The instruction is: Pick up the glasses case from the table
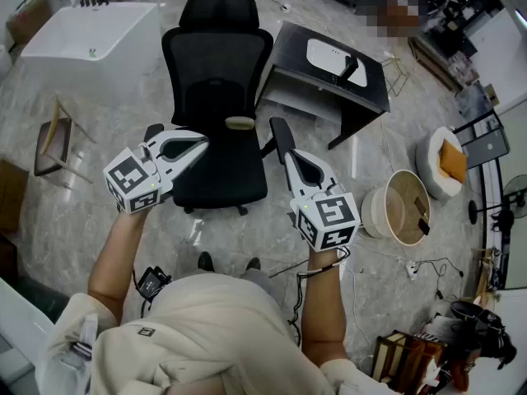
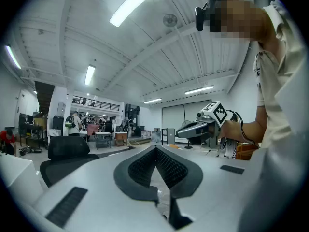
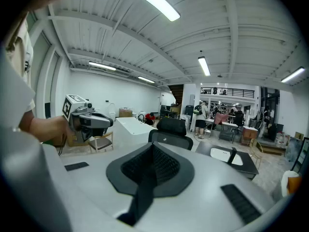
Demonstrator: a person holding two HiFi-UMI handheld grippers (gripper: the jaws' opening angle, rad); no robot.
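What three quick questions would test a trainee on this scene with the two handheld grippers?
1. True or false: the jaws of the left gripper and of the right gripper are all shut, with nothing between them.
2. In the head view, what stands on the floor just beyond the two grippers? A) a black mesh office chair B) a red sofa C) a green bicycle
3. Fill in: in the head view, the white rectangular tub stands to the chair's ____.
Key: 1 true; 2 A; 3 left.
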